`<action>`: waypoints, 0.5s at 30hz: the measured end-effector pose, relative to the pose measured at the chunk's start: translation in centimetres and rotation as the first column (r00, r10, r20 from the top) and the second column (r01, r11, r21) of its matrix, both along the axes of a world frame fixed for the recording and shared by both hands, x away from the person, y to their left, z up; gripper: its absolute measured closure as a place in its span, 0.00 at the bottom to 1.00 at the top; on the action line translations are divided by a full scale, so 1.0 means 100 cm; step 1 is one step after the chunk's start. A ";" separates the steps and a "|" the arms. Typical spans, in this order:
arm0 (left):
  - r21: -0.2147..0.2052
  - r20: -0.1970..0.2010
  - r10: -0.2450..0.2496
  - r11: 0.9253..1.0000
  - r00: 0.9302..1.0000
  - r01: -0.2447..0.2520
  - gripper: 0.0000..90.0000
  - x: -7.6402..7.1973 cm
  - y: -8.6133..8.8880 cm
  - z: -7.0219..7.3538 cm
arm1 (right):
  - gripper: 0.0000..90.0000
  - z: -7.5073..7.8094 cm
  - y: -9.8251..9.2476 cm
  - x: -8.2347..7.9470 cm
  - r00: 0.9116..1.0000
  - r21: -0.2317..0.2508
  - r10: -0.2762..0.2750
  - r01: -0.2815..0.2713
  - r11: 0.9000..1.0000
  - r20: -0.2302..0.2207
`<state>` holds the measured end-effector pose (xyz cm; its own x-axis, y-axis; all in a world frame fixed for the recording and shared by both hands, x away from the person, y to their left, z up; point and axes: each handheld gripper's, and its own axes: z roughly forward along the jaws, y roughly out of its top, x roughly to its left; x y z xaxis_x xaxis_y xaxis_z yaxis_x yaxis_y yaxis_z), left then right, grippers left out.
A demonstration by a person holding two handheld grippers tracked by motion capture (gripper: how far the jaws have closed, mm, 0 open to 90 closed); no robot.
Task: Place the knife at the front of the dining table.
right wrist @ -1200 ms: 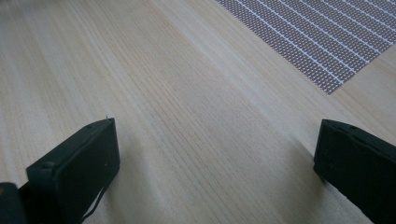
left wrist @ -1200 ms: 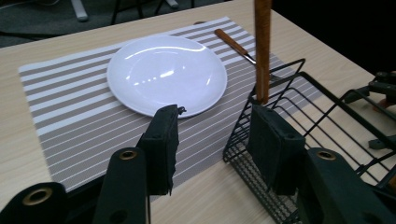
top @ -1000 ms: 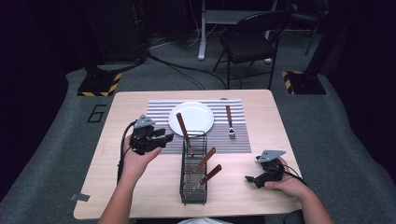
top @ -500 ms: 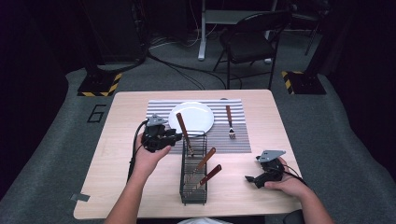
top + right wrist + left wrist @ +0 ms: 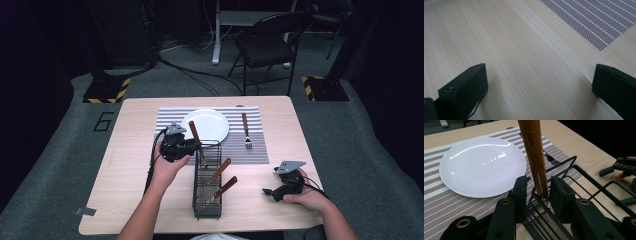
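Observation:
A black wire basket (image 5: 206,202) stands on the table's near middle, with three wooden-handled utensils in it. The farthest handle (image 5: 194,131) stands upright at the basket's far end. My left gripper (image 5: 196,147) reaches in from the left at that end. In the left gripper view the handle (image 5: 532,150) rises between the jaws of my left gripper (image 5: 537,187). The jaws have just been closing, and a small gap still shows on each side. My right gripper (image 5: 267,191) rests on the wood at the near right. Its jaws stand wide apart over bare table in the right gripper view (image 5: 539,82).
A white plate (image 5: 210,125) lies on a striped placemat (image 5: 250,150) behind the basket, with a wooden-handled fork (image 5: 246,131) to its right. Two more handles (image 5: 220,170) lean in the basket. A chair (image 5: 270,45) stands beyond the table.
My left gripper has moved right and a little down to the basket's far end, and its jaws have narrowed around the upright handle. The right hand has stayed still.

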<state>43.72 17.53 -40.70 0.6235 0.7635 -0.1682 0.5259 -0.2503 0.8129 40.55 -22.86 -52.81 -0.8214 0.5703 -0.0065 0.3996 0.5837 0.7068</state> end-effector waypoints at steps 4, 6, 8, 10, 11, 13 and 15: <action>-0.013 0.005 -0.003 1.000 1.000 0.003 0.79 0.001 0.000 -0.001 | 0.00 0.000 0.000 0.000 1.000 0.000 0.000 0.000 1.000 0.000; -0.009 0.010 -0.008 1.000 1.000 0.008 0.80 0.000 0.000 -0.001 | 0.00 0.000 0.000 0.000 1.000 0.000 0.000 0.000 1.000 0.000; -0.002 0.023 -0.008 1.000 1.000 0.009 0.82 -0.001 -0.001 0.000 | 0.00 0.000 0.000 0.000 1.000 0.000 0.000 0.000 1.000 0.000; 0.007 0.034 -0.008 1.000 0.999 0.007 0.83 -0.003 -0.001 0.001 | 0.00 0.000 0.000 0.000 1.000 0.000 0.000 0.000 1.000 0.000; 0.008 0.037 -0.012 1.000 0.999 0.012 0.83 -0.004 -0.001 0.002 | 0.00 0.000 0.000 0.000 1.000 0.000 0.001 -0.001 1.000 0.000; 0.005 0.043 -0.022 1.000 0.999 0.021 0.84 -0.005 -0.002 0.003 | 0.00 0.000 0.000 0.000 1.000 0.000 0.001 -0.001 1.000 0.000; 0.009 0.045 -0.034 0.999 0.998 0.034 0.84 -0.006 -0.002 0.003 | 0.00 0.000 0.000 0.000 1.000 0.000 0.001 -0.001 1.000 -0.001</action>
<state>43.12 17.29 -40.38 0.6561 0.7429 -0.1329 0.4798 -0.2747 0.8333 40.56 -22.86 -52.81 -0.8219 0.5697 -0.0062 0.3996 0.5843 0.7064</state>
